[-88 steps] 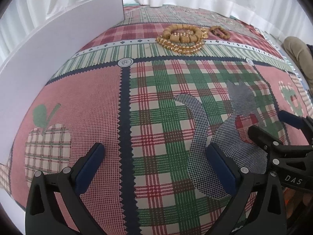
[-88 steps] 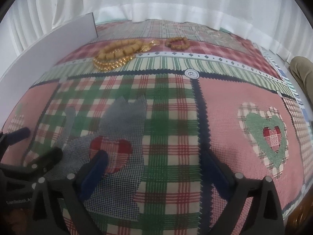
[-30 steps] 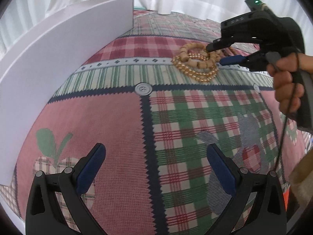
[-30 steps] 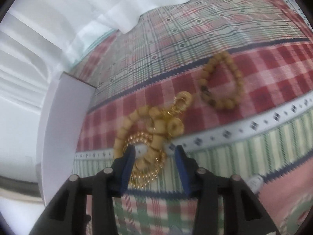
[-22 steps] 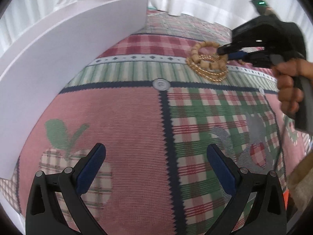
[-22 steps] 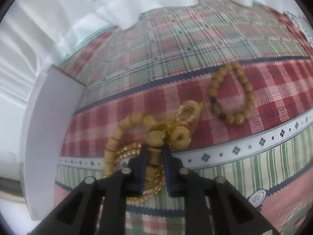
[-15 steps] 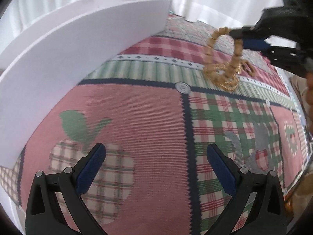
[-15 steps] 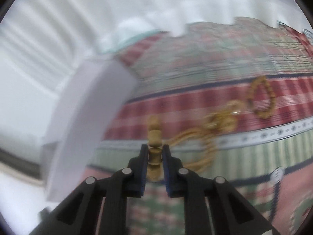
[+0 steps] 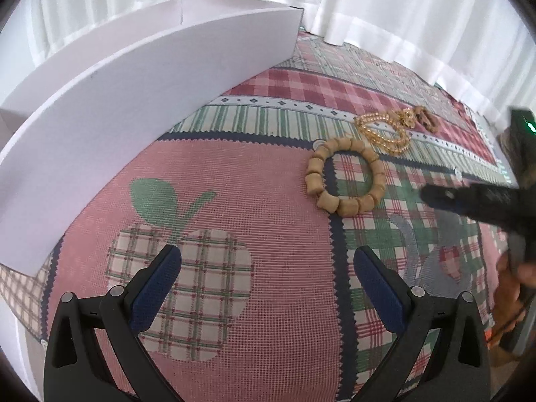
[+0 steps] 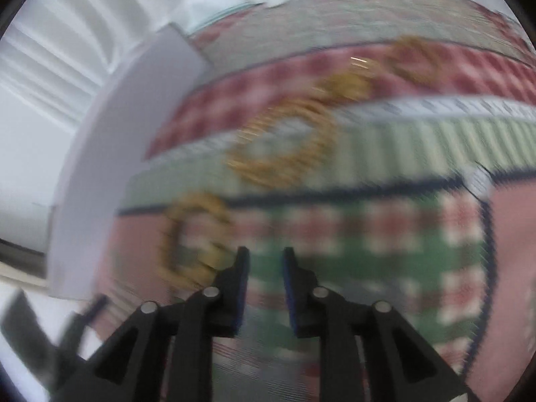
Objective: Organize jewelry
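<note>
Bracelet of wooden beads [image 9: 345,176] has been released onto cloth [image 9: 268,251], left of right gripper [image 10: 265,258], whose jaws have just been opening, empty; left gripper [image 9: 268,281] is spread, empty.

A bracelet of chunky tan wooden beads [image 9: 345,181] was laid flat as an open ring on the patchwork cloth, straddling the dark zigzag seam. Just beyond it, apart, a gold bead chain [image 9: 385,132] was spread in loose loops across the green-striped band. A small dark brown bead bracelet [image 9: 425,119] was set at the chain's far end, on the red plaid.
</note>
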The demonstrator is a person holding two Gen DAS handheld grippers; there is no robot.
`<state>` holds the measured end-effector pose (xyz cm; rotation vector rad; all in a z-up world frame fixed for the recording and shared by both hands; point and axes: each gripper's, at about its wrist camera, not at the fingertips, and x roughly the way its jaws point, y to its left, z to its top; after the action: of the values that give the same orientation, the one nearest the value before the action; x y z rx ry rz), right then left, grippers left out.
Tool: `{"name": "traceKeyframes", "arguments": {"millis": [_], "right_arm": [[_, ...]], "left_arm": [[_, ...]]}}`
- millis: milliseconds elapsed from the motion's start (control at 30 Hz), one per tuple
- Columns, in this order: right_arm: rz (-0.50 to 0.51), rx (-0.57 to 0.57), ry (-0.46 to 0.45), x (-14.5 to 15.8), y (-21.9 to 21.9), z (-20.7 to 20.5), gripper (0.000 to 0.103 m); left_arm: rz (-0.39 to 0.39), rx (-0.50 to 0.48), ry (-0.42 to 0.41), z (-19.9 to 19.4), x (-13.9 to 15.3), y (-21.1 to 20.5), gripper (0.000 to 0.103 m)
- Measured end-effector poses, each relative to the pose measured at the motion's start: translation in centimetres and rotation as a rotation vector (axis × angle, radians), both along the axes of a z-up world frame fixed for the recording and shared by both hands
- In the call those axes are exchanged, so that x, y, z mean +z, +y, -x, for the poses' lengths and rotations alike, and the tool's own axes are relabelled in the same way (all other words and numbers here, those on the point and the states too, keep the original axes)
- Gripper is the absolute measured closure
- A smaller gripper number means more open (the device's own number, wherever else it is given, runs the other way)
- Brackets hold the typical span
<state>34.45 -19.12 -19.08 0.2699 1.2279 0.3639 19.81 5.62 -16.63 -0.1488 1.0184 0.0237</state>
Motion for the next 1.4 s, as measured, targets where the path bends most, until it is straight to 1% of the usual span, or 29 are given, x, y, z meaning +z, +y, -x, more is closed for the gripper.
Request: {"name": "traceKeyframes", "arguments": {"millis": [33, 67, 133, 200, 233, 300, 367, 433, 500, 567, 667, 867, 1033, 1133, 1200, 1233, 1300, 1333, 1400], "right_arm": [[-0.016, -0.002, -0.031, 0.0, -1.1, 0.9, 0.075], [0.007, -0.005, -0.050, 0.1, -1.9, 1.7, 0.073], [0.080, -0.002, -0.081, 0.3, -2.7, 2.6, 0.067], [0.158, 0.025, -0.116, 0.7, -3.2, 3.8, 0.053], [0.190, 0.036, -0.129, 0.8, -3.3, 4.2, 0.051], [0.270, 0.063, -0.152, 0.8, -3.2, 4.8, 0.051], [0.314, 0.080, -0.163, 0.6, -3.2, 4.9, 0.051], [0.320, 0.090, -0.176, 0.5, -3.1, 5.1, 0.044], [0.305, 0.101, -0.175, 0.2, -3.0, 4.8, 0.031], [0.301, 0.121, -0.176, 0.0, -2.4, 4.7, 0.025], [0.320, 0.139, -0.192, -0.1, -2.0, 5.2, 0.022], [0.351, 0.160, -0.220, -0.3, -1.5, 5.8, 0.020], [0.387, 0.189, -0.226, -0.5, -1.0, 5.9, 0.017], [0.388, 0.191, -0.222, -0.6, -0.9, 5.9, 0.013], [0.397, 0.204, -0.228, -0.7, -0.5, 6.0, 0.007], [0.397, 0.209, -0.231, -0.8, -0.5, 6.0, 0.006], [0.396, 0.218, -0.225, -0.8, -0.4, 5.9, 0.004], [0.395, 0.224, -0.210, -0.8, -0.3, 5.7, 0.004], [0.392, 0.236, -0.177, -0.7, -0.2, 5.3, 0.005]], "left_arm": [[0.001, -0.003, 0.004, -0.2, -0.1, -0.2, 0.001], [0.003, -0.006, 0.008, -0.3, -0.2, -0.3, 0.001], [0.004, -0.015, 0.011, -0.5, -0.3, -0.8, 0.001], [-0.004, -0.026, 0.009, -0.5, -0.2, -1.4, 0.001], [-0.011, -0.033, 0.010, -0.5, -0.2, -1.7, 0.001], [-0.024, -0.043, 0.018, -0.8, -0.4, -2.1, 0.001], [-0.037, -0.049, 0.029, -1.0, -0.5, -2.4, 0.001], [-0.045, -0.054, 0.036, -1.2, -0.5, -2.4, 0.001], [-0.044, -0.049, 0.042, -1.4, -0.4, -2.2, 0.001], [-0.037, -0.038, 0.049, -1.8, -0.4, -1.8, 0.001], [-0.036, -0.020, 0.055, -2.4, -0.4, -1.4, 0.001], [-0.087, -0.005, 0.045, -3.1, -0.1, -1.7, 0.001], [-0.102, -0.006, 0.039, -3.3, -0.1, -1.7, 0.001], [-0.112, -0.015, 0.041, -3.4, -0.3, -1.9, 0.001], [-0.113, -0.026, 0.046, -3.5, -0.4, -2.0, 0.001], [-0.113, -0.029, 0.049, -3.6, -0.5, -2.0, 0.001], [-0.091, -0.040, 0.062, -4.0, -0.5, -1.6, 0.001], [-0.068, -0.040, 0.069, -4.2, -0.5, -1.2, 0.001], [0.003, -0.029, 0.079, -4.6, -0.3, 0.0, 0.001]]}}
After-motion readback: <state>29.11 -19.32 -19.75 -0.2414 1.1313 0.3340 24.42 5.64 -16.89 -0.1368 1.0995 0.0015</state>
